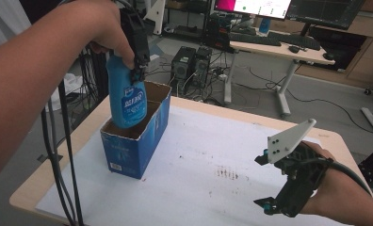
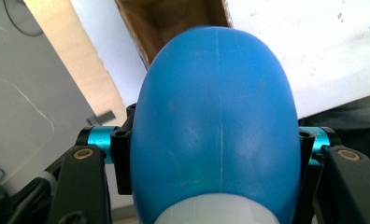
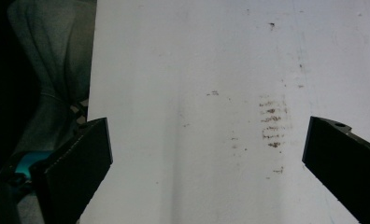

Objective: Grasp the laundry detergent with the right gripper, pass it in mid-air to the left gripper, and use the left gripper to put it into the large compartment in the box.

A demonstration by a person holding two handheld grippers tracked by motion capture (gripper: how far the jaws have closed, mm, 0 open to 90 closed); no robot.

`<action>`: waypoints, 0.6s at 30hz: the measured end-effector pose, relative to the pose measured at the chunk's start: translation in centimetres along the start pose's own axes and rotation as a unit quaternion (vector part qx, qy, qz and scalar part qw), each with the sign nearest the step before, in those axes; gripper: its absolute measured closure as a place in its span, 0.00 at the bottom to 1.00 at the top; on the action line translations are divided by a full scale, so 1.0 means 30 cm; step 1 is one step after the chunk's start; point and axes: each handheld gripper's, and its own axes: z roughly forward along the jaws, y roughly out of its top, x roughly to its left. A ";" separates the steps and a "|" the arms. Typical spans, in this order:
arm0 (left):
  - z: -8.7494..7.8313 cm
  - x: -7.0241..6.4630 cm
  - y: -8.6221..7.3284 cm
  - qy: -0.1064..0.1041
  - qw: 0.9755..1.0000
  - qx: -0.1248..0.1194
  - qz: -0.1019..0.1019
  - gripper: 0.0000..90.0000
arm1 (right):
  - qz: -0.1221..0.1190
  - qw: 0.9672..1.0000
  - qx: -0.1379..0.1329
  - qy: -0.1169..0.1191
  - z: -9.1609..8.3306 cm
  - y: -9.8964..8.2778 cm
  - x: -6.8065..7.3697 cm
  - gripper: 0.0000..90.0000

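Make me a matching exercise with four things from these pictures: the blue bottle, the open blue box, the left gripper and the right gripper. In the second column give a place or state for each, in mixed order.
Things:
1. blue bottle
2. blue box
3. left gripper
4. right gripper

Places or states:
A. jaws wide apart, nothing between them, over the white sheet
B. stands open on the table's left part
C. closed on the bottle near its white cap
D. hangs bottom down in the box's opening

Pairs: 1-D, 2-B, 3-C, 4-A
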 end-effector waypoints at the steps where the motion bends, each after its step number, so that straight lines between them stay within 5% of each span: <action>1: 0.000 0.000 0.000 0.000 1.000 0.000 0.000 0.43 | 0.000 1.000 0.000 0.000 0.000 0.000 0.000 0.01; 13: 0.148 -0.018 0.031 0.005 0.998 0.019 0.066 0.43 | 0.009 1.000 0.006 0.003 -0.002 -0.017 -0.002 0.01; 18: 0.224 -0.030 0.046 0.011 0.994 0.025 0.107 0.43 | 0.014 1.000 0.014 0.008 0.000 -0.022 -0.004 0.01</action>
